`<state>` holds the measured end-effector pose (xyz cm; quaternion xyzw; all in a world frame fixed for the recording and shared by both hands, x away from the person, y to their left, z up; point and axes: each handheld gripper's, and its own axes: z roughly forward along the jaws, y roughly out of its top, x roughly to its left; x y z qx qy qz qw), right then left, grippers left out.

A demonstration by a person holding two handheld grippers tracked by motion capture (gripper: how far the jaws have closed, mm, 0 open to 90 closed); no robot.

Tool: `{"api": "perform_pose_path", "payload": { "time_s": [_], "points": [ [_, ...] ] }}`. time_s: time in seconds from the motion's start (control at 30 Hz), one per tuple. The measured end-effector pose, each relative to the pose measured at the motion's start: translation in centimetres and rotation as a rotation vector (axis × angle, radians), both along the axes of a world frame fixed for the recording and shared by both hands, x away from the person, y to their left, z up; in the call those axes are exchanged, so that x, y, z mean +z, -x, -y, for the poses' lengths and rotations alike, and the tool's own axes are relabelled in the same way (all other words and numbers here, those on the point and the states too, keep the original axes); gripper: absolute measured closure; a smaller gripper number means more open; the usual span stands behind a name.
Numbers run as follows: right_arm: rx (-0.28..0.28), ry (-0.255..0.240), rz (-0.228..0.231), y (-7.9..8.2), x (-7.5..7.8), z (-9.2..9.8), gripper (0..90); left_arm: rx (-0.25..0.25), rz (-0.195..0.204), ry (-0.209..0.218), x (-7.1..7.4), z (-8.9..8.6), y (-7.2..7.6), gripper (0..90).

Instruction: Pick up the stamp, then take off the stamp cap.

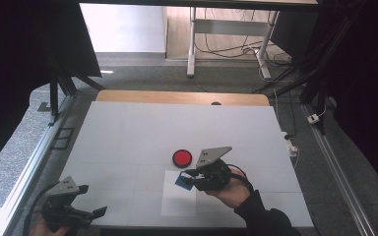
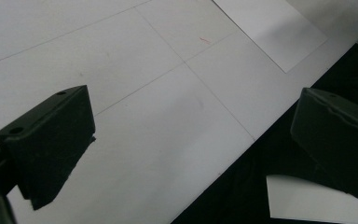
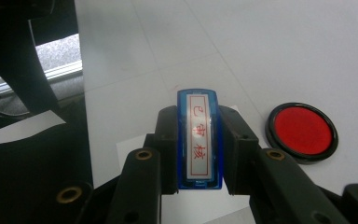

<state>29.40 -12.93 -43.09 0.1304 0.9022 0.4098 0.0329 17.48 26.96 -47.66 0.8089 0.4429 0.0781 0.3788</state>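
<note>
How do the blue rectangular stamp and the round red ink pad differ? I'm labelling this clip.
The blue rectangular stamp is long and narrow; the round red ink pad is a flat disc with a black rim. The stamp is clamped in the right gripper; the pad lies free on the white table. The stamp bears red characters; the pad is plain red.

Black hand-held gripper (image 1: 195, 178), grey 3-cornered plate (image 1: 213, 155), brass-ringed screw holes; dark sleeve (image 1: 266, 216).

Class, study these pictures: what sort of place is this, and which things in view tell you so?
Probably a lab or workshop recording bench: a white table framed by metal rails, loose cables on the floor, and a hand-held right gripper clamping a blue stamp beside a red ink pad.
</note>
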Motion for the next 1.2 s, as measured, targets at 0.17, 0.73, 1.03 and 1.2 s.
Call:
{"api": "perform_pose_path", "payload": {
  "time_s": [0.17, 0.73, 1.03, 1.2],
  "points": [
    [0.012, 0.006, 0.002, 0.2, 0.0, -0.1, 71.2, -0.007, 0.002, -0.014, 0.0, 0.2, 0.0, 0.0],
    [-0.003, -0.010, 0.010, 0.3, 0.7, 0.0, 71.2, -0.093, 0.025, 0.039, 0.2, 0.9, -0.2, 0.0],
    [0.007, -0.017, 0.011, 0.4, 1.0, 0.2, 71.2, -0.136, 0.008, 0.085, 0.0, 1.2, -1.1, 0.5],
    [0.011, -0.008, 0.017, 0.4, 1.1, 0.2, 71.1, -0.178, 0.062, 0.044, 0.1, 2.2, -1.3, 0.0]
  ]
}}
